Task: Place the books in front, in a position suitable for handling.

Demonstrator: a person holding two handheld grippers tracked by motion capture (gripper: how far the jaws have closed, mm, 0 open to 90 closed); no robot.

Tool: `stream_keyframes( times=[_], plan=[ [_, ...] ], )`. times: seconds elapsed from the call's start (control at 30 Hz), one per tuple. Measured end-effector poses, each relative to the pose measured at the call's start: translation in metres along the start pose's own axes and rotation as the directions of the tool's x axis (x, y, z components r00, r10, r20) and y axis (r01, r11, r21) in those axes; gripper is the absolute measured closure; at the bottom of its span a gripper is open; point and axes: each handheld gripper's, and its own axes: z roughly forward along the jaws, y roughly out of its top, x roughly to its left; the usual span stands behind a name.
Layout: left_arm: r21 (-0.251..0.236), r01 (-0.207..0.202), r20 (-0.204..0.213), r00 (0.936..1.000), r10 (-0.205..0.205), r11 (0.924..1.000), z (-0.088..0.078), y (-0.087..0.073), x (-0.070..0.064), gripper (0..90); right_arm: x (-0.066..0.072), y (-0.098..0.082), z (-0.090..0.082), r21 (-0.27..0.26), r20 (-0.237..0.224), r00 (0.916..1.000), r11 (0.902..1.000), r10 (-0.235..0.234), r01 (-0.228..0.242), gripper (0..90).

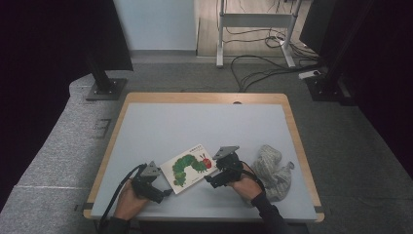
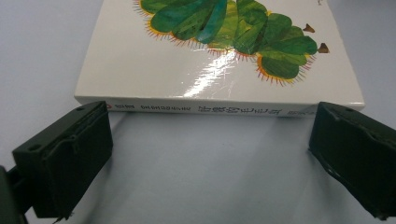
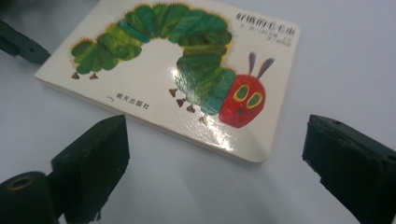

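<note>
Book [image 1: 190,167] lies flat near the table [image 1: 146,126] front edge; bare tabletop toward twelve o'clock. Left gripper [image 2: 205,154] at eight, right gripper [image 3: 215,158] at three, both released.

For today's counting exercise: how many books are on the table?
1. The book lies flat near the front edge of the table, between the two grippers, cover up.

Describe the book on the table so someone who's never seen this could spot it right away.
On the grey table, look at the near edge between the two grippers. The book lies flat there, closed. Unlike the crumpled grey cloth to its right, it is glossy white with a green caterpillar with a red head.
</note>
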Motion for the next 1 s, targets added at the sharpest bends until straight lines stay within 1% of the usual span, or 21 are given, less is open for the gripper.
stream_keyframes(
  times=[0.17,0.3,0.4,0.57,0.67,0.73,0.8,0.87,1.0],
  plan=[
    [0.003,0.001,-0.012,0.9999,-0.001,1.0,0.0,-0.001,-0.001,0.0,0.0,0.006,-0.021,-0.006,0.025,0.9991,0.9994,-0.034,0.034,8.4],
    [0.007,0.002,-0.019,0.9998,-0.002,1.0,-0.001,-0.001,-0.002,0.0,-0.003,0.005,-0.038,-0.004,0.051,0.9978,0.9991,-0.042,0.043,8.2],
    [0.007,0.006,-0.022,0.9997,-0.006,1.0,-0.001,-0.001,-0.002,0.0,-0.007,0.001,-0.05,0.006,0.076,0.9962,0.9991,-0.043,0.043,7.4],
    [0.008,0.014,-0.031,0.9994,-0.014,0.9999,-0.003,-0.003,-0.002,0.0,-0.02,-0.012,-0.069,0.016,0.121,0.9924,0.9997,-0.021,0.019,2.9],
    [0.008,0.022,-0.034,0.9992,-0.022,0.9997,-0.005,-0.005,0.0,0.0,-0.028,-0.023,-0.079,0.028,0.156,0.9877,0.9996,-0.001,-0.003,0.4],
    [0.009,0.024,-0.037,0.999,-0.024,0.9997,-0.006,-0.007,0.001,0.0,-0.034,-0.03,-0.086,0.03,0.185,0.9826,0.9994,0.011,-0.017,0.0],
    [0.008,0.027,-0.04,0.9988,-0.026,0.9996,-0.007,-0.008,0.002,0.0,-0.04,-0.038,-0.092,0.035,0.194,0.9803,0.9983,0.038,-0.046,0.0],
    [0.007,0.032,-0.044,0.9985,-0.031,0.9995,-0.009,-0.009,0.003,0.0,-0.046,-0.047,-0.097,0.038,0.212,0.9757,0.9971,0.056,-0.066,0.0],
    [0.006,0.044,-0.058,0.9974,-0.044,0.999,-0.012,-0.013,0.007,0.0,-0.053,-0.063,-0.101,0.036,0.218,0.9717,0.9942,0.091,-0.102,0.0]
  ],
)
